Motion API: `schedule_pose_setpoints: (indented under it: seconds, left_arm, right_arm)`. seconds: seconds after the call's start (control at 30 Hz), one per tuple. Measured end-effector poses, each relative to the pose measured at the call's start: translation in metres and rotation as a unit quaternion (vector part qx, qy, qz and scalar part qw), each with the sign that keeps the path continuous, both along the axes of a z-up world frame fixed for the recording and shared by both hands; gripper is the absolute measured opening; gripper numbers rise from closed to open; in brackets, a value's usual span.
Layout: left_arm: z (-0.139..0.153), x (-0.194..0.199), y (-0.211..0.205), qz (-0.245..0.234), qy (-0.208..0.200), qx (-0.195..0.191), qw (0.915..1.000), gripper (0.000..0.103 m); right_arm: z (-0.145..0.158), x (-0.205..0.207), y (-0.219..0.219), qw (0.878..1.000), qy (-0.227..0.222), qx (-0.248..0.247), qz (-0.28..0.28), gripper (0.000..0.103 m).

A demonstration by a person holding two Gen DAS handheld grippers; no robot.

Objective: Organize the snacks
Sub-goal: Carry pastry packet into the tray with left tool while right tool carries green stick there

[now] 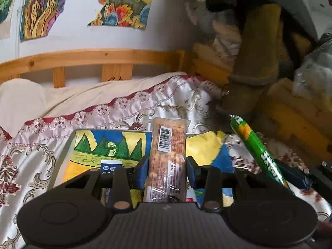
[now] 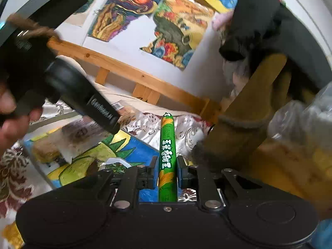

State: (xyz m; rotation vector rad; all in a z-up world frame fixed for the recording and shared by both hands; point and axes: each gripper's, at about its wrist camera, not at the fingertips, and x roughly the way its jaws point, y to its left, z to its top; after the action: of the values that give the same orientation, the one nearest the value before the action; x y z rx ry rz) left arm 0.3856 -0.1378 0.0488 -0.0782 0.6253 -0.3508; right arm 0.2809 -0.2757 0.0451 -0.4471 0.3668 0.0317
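While both grippers hang above a bed spread with embroidered satin cloth (image 1: 182,95), each one has a snack clamped between its pads. The left gripper (image 1: 167,171) is closed most of the way on a long clear-wrapped snack bar (image 1: 169,145), its barcode label facing up, the packet running forward past the blue pads. The right gripper (image 2: 167,171) is closed tight around a green corn sausage stick (image 2: 167,145), which points straight ahead between the fingers; the same stick shows at the right of the left wrist view, tilted. Beneath both lies a colourful painted board (image 1: 116,145) on the cloth, with a small dark blue packet (image 1: 109,167) on it near the left gripper's left finger. A wooden bed rail (image 1: 103,57) runs along the far edge, under painted pictures (image 1: 116,0) on the wall. Olive-yellow cushions (image 1: 261,41) are piled at the far right corner.
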Motion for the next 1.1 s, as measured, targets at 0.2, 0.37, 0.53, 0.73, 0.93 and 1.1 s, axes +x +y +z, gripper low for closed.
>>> schedule_pose_setpoints:
  seconds: [0.2,0.37,0.53,0.73,0.93,1.1]
  left_arm:
    - [-0.033,0.021,-0.003,0.014,0.035,0.007,0.9993,0.042]
    - [-0.057,0.027,-0.01,0.016,0.061,0.011,0.998,0.042]
    - [-0.067,0.026,-0.013,0.016,0.059,0.021,0.9979,0.042]
    - [-0.067,0.024,-0.015,0.021,0.05,0.028,0.9982,0.042]
    - [-0.067,0.019,-0.019,0.018,0.044,0.042,0.998,0.042]
    - [-0.067,0.02,-0.018,0.022,0.05,0.038,0.9978,0.043]
  right_arm:
    - [-0.018,0.029,-0.012,0.999,0.034,0.04,-0.007,0.018]
    - [-0.036,0.041,-0.023,0.995,0.066,0.066,-0.019,0.018]
    - [-0.049,0.048,-0.032,0.987,0.112,0.11,-0.028,0.018]
    - [-0.06,0.053,-0.034,0.98,0.146,0.13,-0.031,0.018]
    - [-0.068,0.057,-0.034,0.976,0.162,0.141,-0.035,0.018]
    - [-0.074,0.057,-0.035,0.975,0.168,0.141,-0.041,0.019]
